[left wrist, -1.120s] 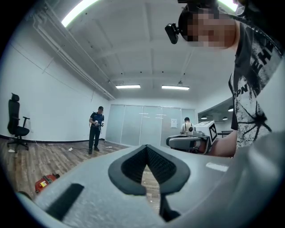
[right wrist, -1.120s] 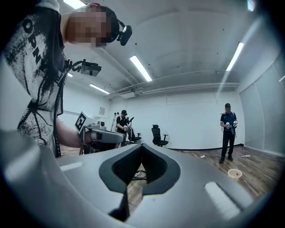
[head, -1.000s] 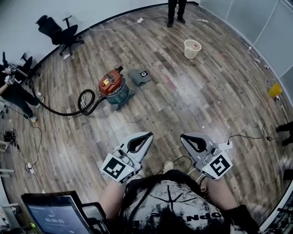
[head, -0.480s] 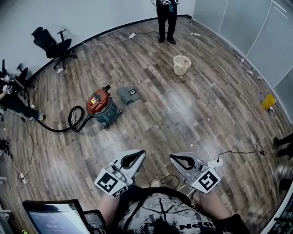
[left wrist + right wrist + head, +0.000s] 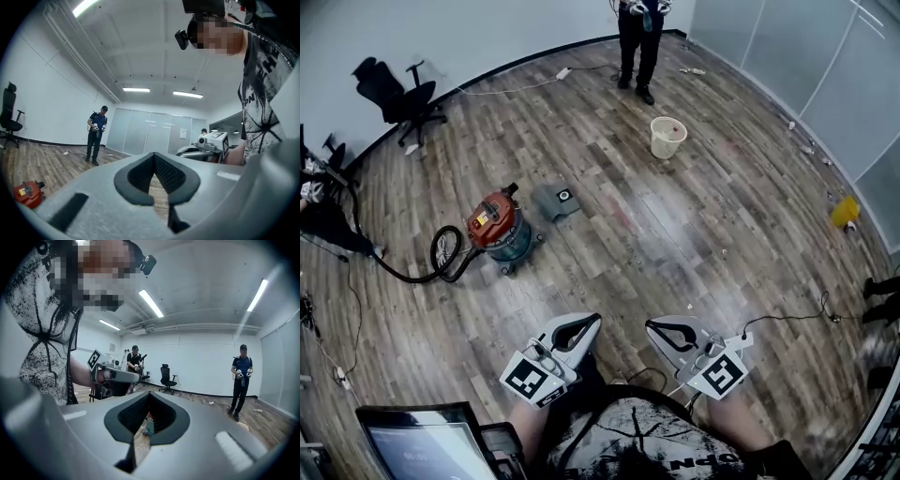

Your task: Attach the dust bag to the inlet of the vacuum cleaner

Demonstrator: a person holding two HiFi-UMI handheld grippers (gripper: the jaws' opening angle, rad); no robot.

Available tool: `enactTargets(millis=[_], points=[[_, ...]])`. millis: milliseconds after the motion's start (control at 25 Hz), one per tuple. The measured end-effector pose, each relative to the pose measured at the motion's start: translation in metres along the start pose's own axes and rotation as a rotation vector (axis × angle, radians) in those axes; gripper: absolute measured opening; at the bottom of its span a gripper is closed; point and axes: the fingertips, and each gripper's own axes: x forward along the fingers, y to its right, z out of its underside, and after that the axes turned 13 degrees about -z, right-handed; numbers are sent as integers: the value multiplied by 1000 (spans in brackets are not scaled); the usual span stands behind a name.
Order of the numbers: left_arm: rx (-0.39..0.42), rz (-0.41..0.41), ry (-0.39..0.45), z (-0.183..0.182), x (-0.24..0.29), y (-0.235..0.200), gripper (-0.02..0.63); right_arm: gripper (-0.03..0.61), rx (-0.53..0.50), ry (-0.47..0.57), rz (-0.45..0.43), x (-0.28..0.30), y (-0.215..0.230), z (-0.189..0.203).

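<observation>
The vacuum cleaner (image 5: pixel 495 230) has a red lid and a teal drum, and stands on the wood floor at the left with its black hose (image 5: pixel 439 261) looped beside it. The flat grey dust bag (image 5: pixel 556 201) lies on the floor just right of the vacuum cleaner. My left gripper (image 5: pixel 592 320) and right gripper (image 5: pixel 652 326) are held side by side near my body, well short of both. Both are shut and empty. The left gripper (image 5: pixel 154 156) sees the vacuum cleaner (image 5: pixel 26 194) low at the left. The vacuum cleaner (image 5: pixel 149 423) shows through the loop of the right gripper (image 5: pixel 149 395).
A person (image 5: pixel 639 37) stands at the far wall, near a pale bucket (image 5: pixel 668 137). An office chair (image 5: pixel 394 89) is at the back left, and another person (image 5: pixel 323 211) at the left edge. Cables (image 5: pixel 787 314) run over the floor at right. A screen (image 5: pixel 422 445) sits by my left side.
The head view has shifted: vacuum cleaner and dust bag now look smaller and sit further left and lower. Both grippers stay shut, side by side, and have dropped slightly in the picture.
</observation>
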Motion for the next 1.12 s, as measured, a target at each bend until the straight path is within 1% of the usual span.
enactTargets(millis=[160, 280, 360, 480, 680, 800, 920, 960, 1040, 1120], points=[[1, 63, -15, -9, 33, -44, 0, 5, -7, -37, 68, 20, 51, -2], [13, 132, -10, -29, 60, -78, 0, 5, -10, -40, 125, 43, 90, -11], [29, 175, -5, -45, 77, -98, 0, 5, -27, -44, 147, 60, 116, -18], [17, 252, 24, -62, 93, -123, 0, 5, -55, -36, 165, 90, 144, -26], [-14, 346, 75, -72, 112, -159, 0, 5, -60, -46, 213, 123, 183, -23], [-21, 356, 80, -77, 122, -179, 0, 5, -55, -58, 227, 134, 200, -20], [-34, 356, 46, -65, 128, -197, 0, 5, -34, -84, 241, 144, 213, -12], [-39, 363, 50, -63, 130, -201, 0, 5, -32, -94, 244, 146, 217, -11], [-40, 377, 97, -71, 139, -206, 0, 5, -36, -102, 246, 154, 229, -11], [-40, 373, 121, -76, 149, -211, 0, 5, -35, -107, 240, 160, 240, -11]])
